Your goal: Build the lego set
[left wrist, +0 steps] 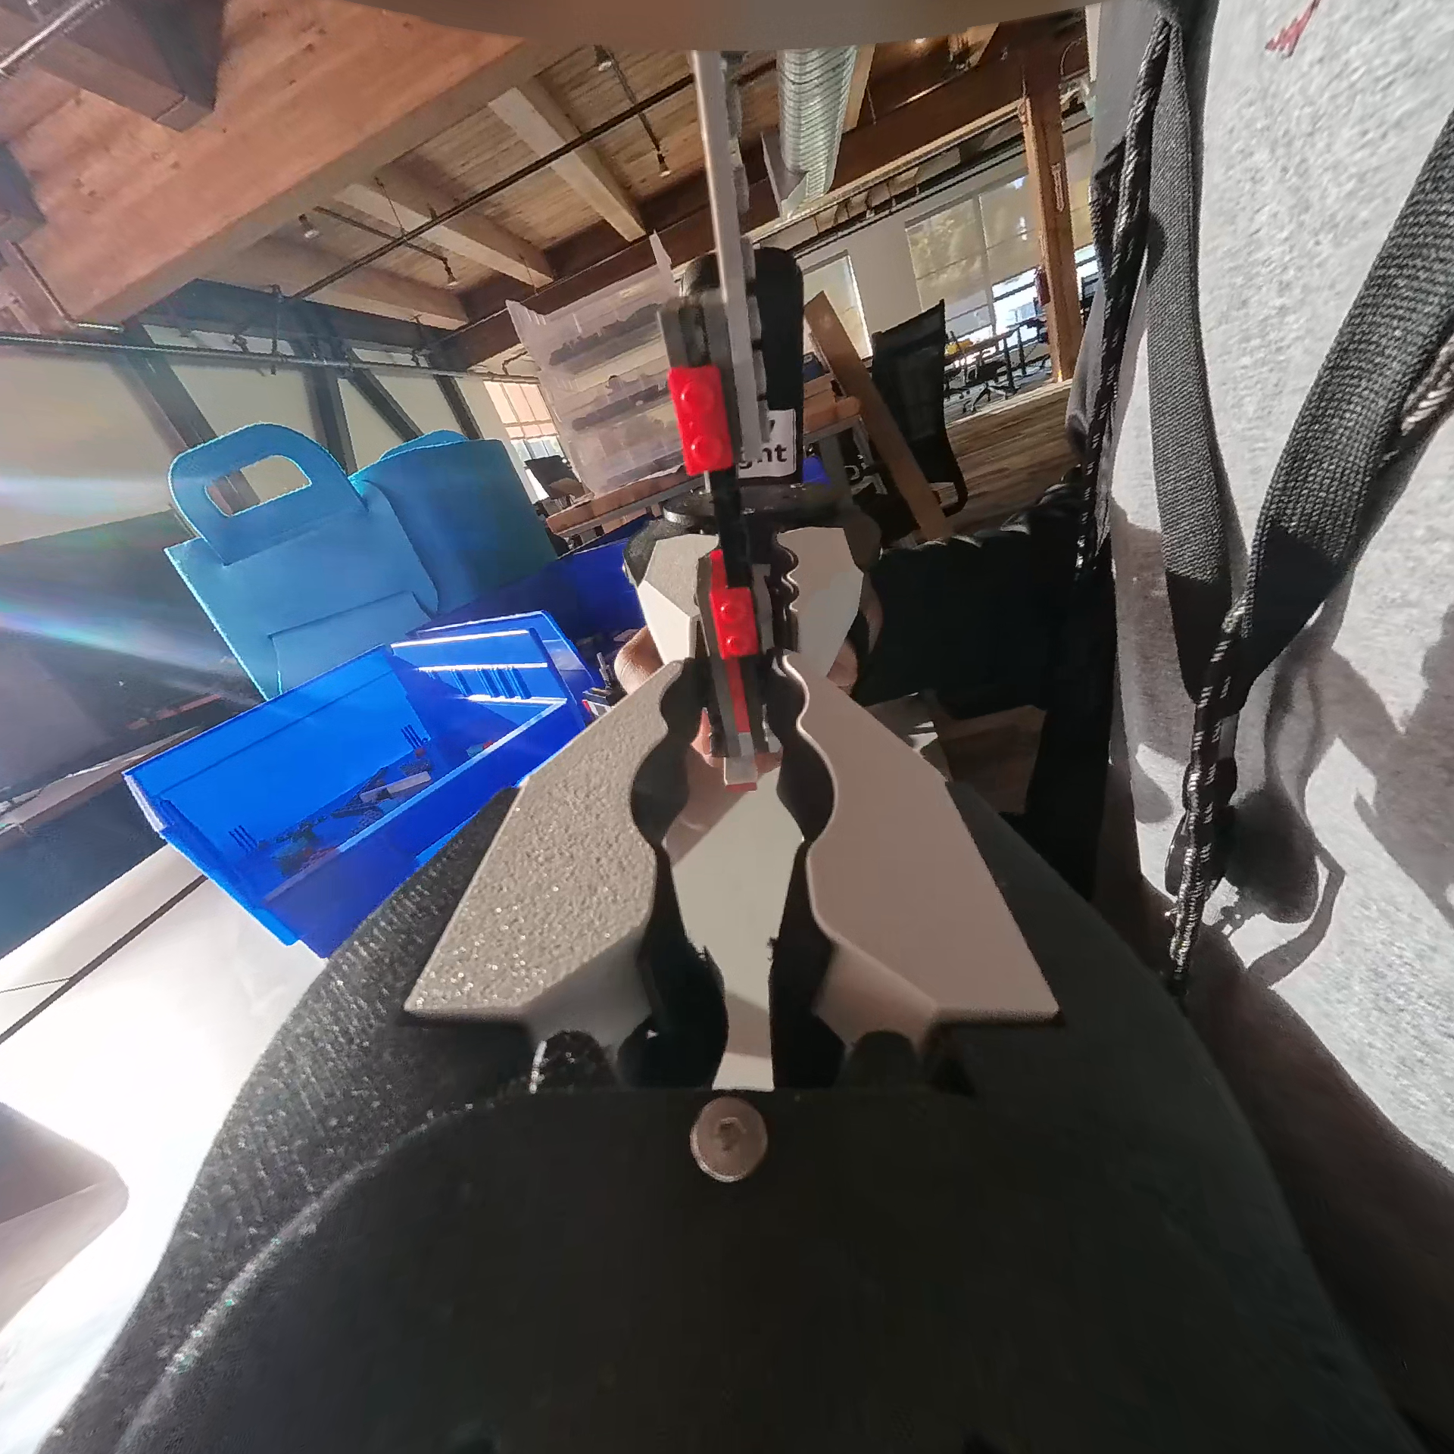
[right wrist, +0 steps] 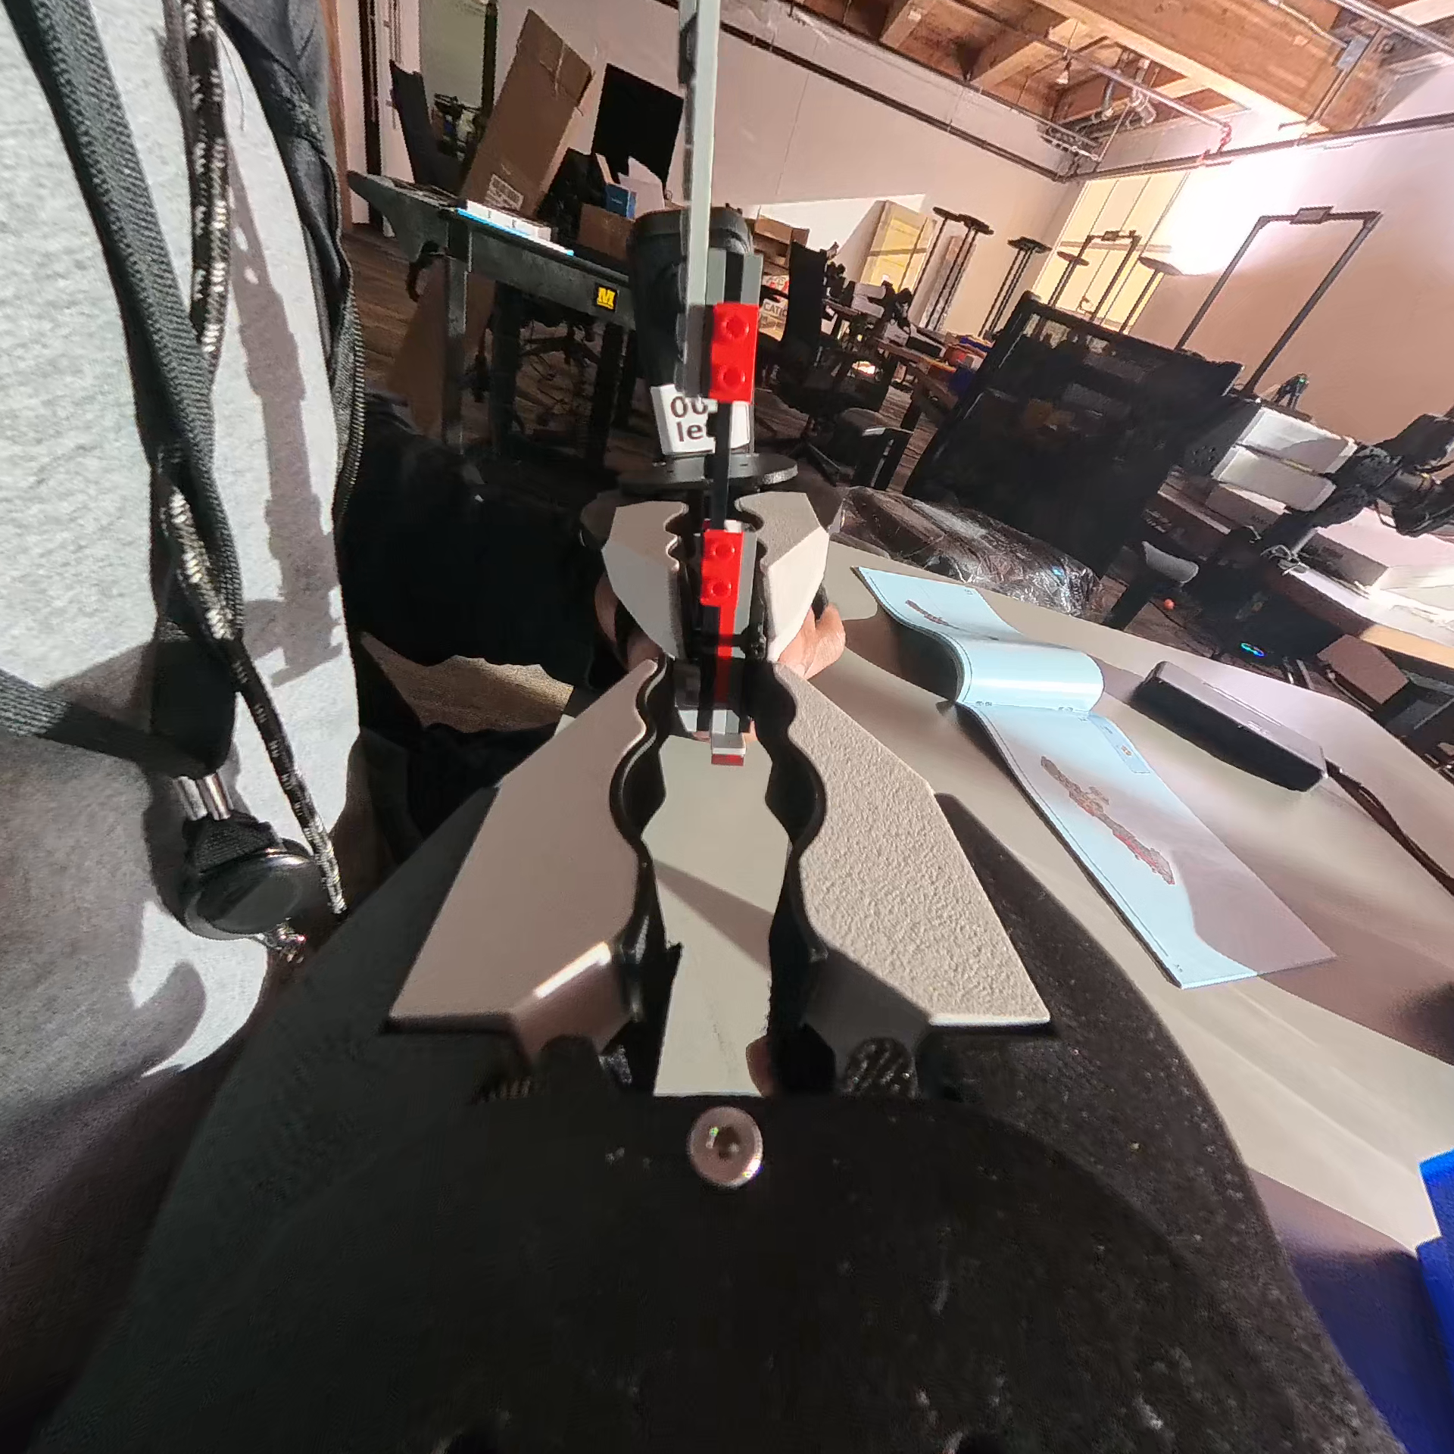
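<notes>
Lego assembly [left wrist: 728, 629], a long grey-black-red strip held upright at 12 o'clock, pinched between both the left tool [left wrist: 736, 728] and right tool [right wrist: 712, 708]; partly built, with loose pieces left in blue bin [left wrist: 378, 755].

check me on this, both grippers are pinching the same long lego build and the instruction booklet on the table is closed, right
Not quite. Both the left gripper and the right gripper do pinch the same long lego build, but the instruction booklet lies open on the table, as the right wrist view shows.
</notes>
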Demonstrator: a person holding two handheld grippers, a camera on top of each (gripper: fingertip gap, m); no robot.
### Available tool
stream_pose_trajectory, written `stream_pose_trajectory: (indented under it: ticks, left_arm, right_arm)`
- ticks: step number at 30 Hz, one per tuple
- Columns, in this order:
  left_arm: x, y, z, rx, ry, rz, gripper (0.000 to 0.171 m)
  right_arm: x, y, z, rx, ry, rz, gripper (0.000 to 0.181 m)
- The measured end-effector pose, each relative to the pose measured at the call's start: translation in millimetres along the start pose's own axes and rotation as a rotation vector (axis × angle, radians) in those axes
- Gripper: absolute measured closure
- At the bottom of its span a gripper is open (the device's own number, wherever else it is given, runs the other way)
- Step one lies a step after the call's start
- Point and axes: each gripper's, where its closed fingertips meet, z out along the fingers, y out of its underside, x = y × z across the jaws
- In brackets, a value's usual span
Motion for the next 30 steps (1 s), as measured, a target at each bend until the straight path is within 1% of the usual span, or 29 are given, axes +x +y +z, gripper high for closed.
stream_pose_trajectory:
  ticks: [7, 12, 19, 23, 26, 30]
  left_arm:
    - [0.7, 0.5, -0.8, 0.000, 0.004, 0.004, 0.154]
    - [-4.1, 1.2, -0.7, 0.004, -0.017, -0.017, 0.154]
    - [-11.7, -7.8, -7.4, 0.068, -0.041, -0.062, 0.154]
    - [-8.7, -6.3, -5.3, 0.062, -0.024, -0.065, 0.154]
    - [-6.8, -4.8, -3.5, 0.054, -0.012, -0.068, 0.154]
    - [-4.3, -4.5, -2.8, 0.053, -0.001, -0.059, 0.154]
  right_arm:
    - [-0.9, 0.3, 0.5, 0.000, -0.005, 0.003, 0.158]
    - [3.6, 1.1, -0.5, 0.004, 0.036, 0.015, 0.157]
    - [11.1, 0.7, -5.9, 0.033, 0.064, 0.083, 0.148]
    - [9.1, -4.2, -5.2, 0.073, 0.052, 0.098, 0.150]
    - [6.4, -4.8, -4.9, 0.077, 0.039, 0.079, 0.157]
    - [3.8, -5.4, -6.1, 0.084, 0.027, 0.049, 0.159]
